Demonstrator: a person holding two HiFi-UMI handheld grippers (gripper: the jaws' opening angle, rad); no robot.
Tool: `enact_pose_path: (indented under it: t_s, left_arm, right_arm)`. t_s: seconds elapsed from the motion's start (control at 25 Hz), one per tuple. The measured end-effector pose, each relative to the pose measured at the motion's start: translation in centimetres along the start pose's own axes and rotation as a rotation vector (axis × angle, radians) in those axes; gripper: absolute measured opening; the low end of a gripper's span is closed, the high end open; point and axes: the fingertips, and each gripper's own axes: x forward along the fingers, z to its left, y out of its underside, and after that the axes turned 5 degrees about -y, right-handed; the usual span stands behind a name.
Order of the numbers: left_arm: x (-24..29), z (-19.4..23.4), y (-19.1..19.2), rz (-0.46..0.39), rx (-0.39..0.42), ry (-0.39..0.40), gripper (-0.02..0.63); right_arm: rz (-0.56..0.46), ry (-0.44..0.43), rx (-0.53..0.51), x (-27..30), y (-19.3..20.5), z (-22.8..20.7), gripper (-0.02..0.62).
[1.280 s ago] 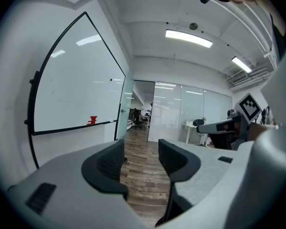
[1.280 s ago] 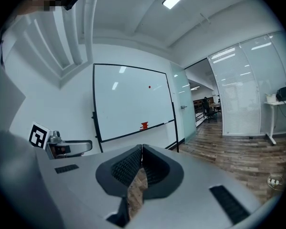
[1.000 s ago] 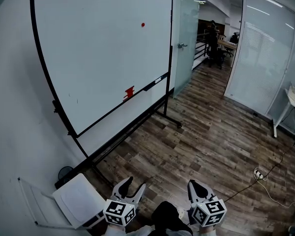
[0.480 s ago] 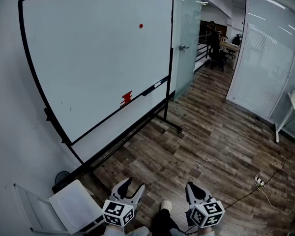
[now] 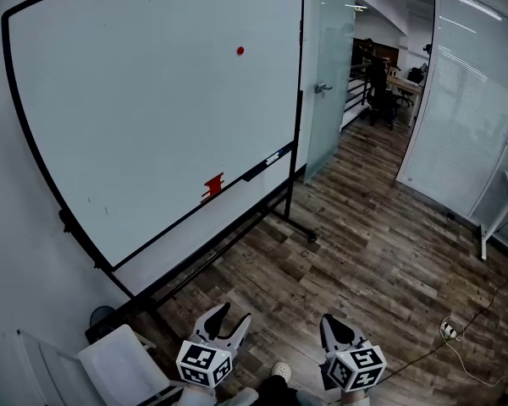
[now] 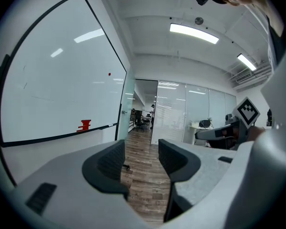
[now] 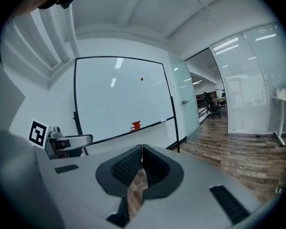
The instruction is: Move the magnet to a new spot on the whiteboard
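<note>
The magnet [image 5: 240, 51] on board [image 5: 152, 125] looks small, light, prob. slippery: pinch its rim. L gripper [image 5: 232, 315] gapes empty, R gripper [image 5: 332, 320] closed, empty.

We hold both grippers low and close in front of us, side by side at the bottom of the head view, both aimed forward and up. Our left gripper [image 5: 233, 315] has its jaws apart, with a plain gap between the dark ribbed pads [image 6: 109, 160] in its own view [image 6: 140, 149]. Our right gripper [image 5: 334, 321] has its jaws brought together, tips touching at the top in its own view [image 7: 141, 149]. Each gripper's marker cube faces up towards our head, the left one [image 5: 205, 364] and the right one [image 5: 358, 367] near level with each other. The toe of our shoe [image 5: 279, 369] shows between the two cubes.
</note>
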Motion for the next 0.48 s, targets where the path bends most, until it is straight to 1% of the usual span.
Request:
enact_pose_path:
  t_s: [0.2,0.48]
  left_arm:
    - [4.3,1.2,-0.6,0.007,-0.010,-0.023,0.218]
    - [9.8,2.3,-1.6,-0.008,-0.007,-0.042,0.218]
  right_arm:
    - [0.012,-0.013,-0.002,3.4,-1.6,-3.1,0.028]
    - [0.022,-0.022,-0.018,7.5,-3.5,-7.3,0.028]
